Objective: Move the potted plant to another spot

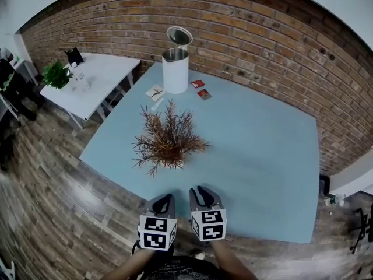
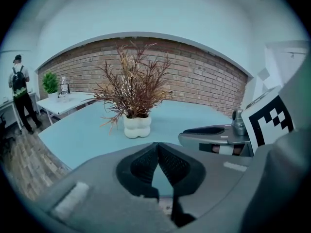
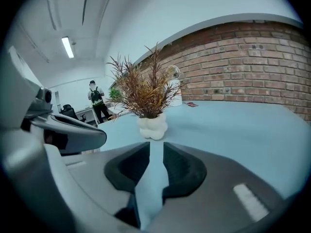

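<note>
The potted plant (image 1: 169,139), dry reddish-brown twigs in a lumpy white pot (image 2: 136,126), stands on the light blue table (image 1: 262,156), left of its middle. The right gripper view shows the same pot (image 3: 152,126) straight ahead. Both grippers hover side by side over the table's near edge, short of the plant and not touching it. My left gripper (image 1: 165,198) (image 2: 156,147) is shut, its pads meeting at the tips with nothing between them. My right gripper (image 1: 201,190) (image 3: 155,147) keeps a narrow gap between its jaws and holds nothing.
A white cylindrical bin (image 1: 175,69) with its lid up stands at the table's far edge, next to small red packets (image 1: 201,89) and white papers (image 1: 154,92). Left is a white side table (image 1: 99,74) with a green plant (image 1: 56,74). A person with a backpack (image 2: 19,96) stands beyond.
</note>
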